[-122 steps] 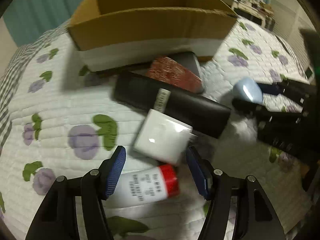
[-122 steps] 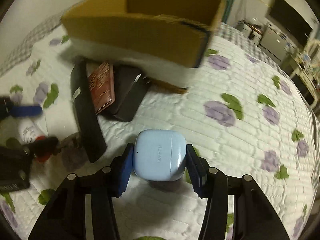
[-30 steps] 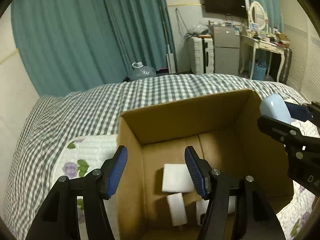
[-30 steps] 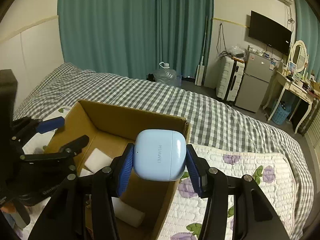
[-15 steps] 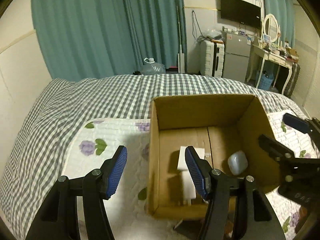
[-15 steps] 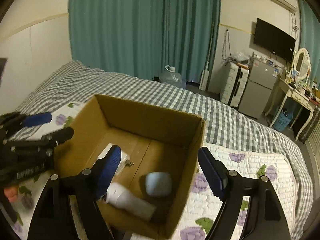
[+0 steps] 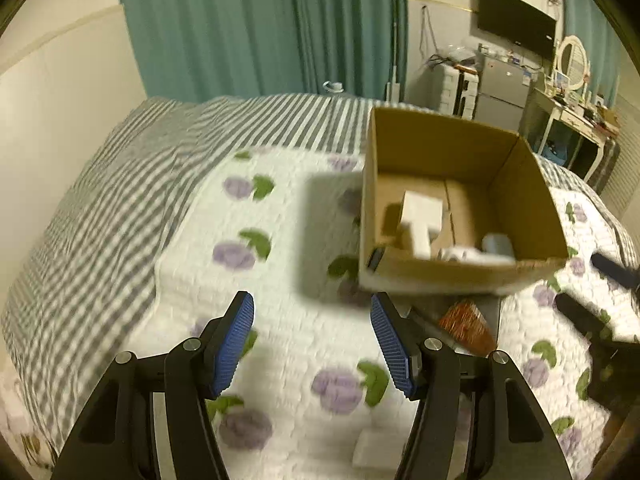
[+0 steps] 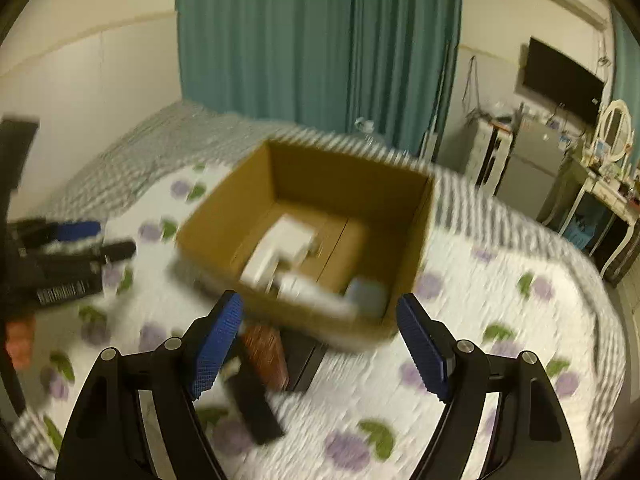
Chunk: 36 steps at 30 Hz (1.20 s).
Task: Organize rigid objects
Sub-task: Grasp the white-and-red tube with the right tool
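Note:
The open cardboard box [image 7: 460, 148] [image 8: 344, 172] stands on the floral quilt. Inside lie a white charger block [image 7: 420, 216] [image 8: 288, 240], a white tube [image 8: 312, 292] and the pale blue earbud case [image 7: 498, 244] [image 8: 366, 294]. A red-brown patterned box [image 7: 466, 326] [image 8: 266, 350] and a long black case [image 8: 252, 404] lie on the quilt in front of the box. My left gripper [image 7: 312, 344] is open and empty, back from the box. My right gripper [image 8: 318, 350] is open and empty, near the box's front wall. Both views are motion-blurred.
The quilt [image 7: 280, 264] covers a grey checked bed [image 7: 120, 184]. A small white item [image 7: 372, 448] lies at the bottom of the left wrist view. A wall and teal curtains [image 8: 312, 40] stand behind; a dresser, fridge and TV are at the right.
Both grippers have pulled back and lowered away from the box, so it looks smaller and farther. The earbud case stays in the box. Items in front of the box have come into view.

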Available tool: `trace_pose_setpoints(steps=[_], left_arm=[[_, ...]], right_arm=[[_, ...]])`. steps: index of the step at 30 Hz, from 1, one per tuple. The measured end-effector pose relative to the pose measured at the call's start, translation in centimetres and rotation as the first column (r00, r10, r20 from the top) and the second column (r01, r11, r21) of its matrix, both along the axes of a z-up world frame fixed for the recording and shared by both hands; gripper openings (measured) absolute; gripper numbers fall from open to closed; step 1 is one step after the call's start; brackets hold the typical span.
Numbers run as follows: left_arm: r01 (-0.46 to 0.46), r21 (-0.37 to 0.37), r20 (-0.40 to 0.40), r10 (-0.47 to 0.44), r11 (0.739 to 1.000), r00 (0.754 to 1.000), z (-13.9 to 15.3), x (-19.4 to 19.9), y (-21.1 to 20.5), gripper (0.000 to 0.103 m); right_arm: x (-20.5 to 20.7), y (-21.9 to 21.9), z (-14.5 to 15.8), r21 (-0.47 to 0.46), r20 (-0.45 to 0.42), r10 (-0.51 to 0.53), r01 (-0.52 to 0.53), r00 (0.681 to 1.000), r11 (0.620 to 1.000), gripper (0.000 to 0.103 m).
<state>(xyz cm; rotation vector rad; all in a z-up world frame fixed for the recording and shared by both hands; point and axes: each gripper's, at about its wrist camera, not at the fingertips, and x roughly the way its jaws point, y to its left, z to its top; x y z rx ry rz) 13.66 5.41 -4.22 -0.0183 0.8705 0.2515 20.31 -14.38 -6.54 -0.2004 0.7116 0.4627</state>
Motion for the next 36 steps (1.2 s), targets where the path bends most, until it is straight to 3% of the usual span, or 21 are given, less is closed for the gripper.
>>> trace_pose_setpoints(steps=[6, 16, 21, 27, 32, 36], left_arm=[[0.01, -0.042, -0.053, -0.012, 0.999, 0.999, -3.0, -3.1, -0.5, 0.064], [0.157, -0.099, -0.179, -0.172, 0.983, 0.969, -7.0, -7.5, -5.7, 0.064], [0.145, -0.095, -0.218, -0.163, 0.985, 0.962, -8.4, -7.8, -6.0, 0.064], [0.042, -0.062, -0.224, -0.054, 0.997, 0.973, -8.0, -7.8, -2.4, 0.064], [-0.04, -0.033, -0.213, 0.032, 0.999, 0.977, -7.8, -7.7, 0.9, 0.064], [-0.073, -0.04, -0.219, 0.062, 0.997, 0.974, -8.2, -7.4, 2.2, 0.064]], right_arm=[[-3.7, -0.2, -4.4, -0.066, -0.089, 0.013, -0.019, 0.996, 0.998, 0.079], [-7.3, -2.5, -6.1, -0.04, -0.143, -0.052, 0.047, 0.988, 0.998, 0.079], [-7.5, -2.1, -6.9, -0.05, -0.15, -0.053, 0.046, 0.987, 0.998, 0.079], [-7.7, 1.3, -7.2, -0.034, -0.147, 0.137, -0.144, 0.98, 0.989, 0.079], [-7.4, 6.7, -9.5, -0.052, -0.219, 0.309, -0.327, 0.925, 0.943, 0.075], [-7.0, 9.6, -12.0, -0.06, -0.293, 0.367, -0.4, 0.883, 0.914, 0.07]])
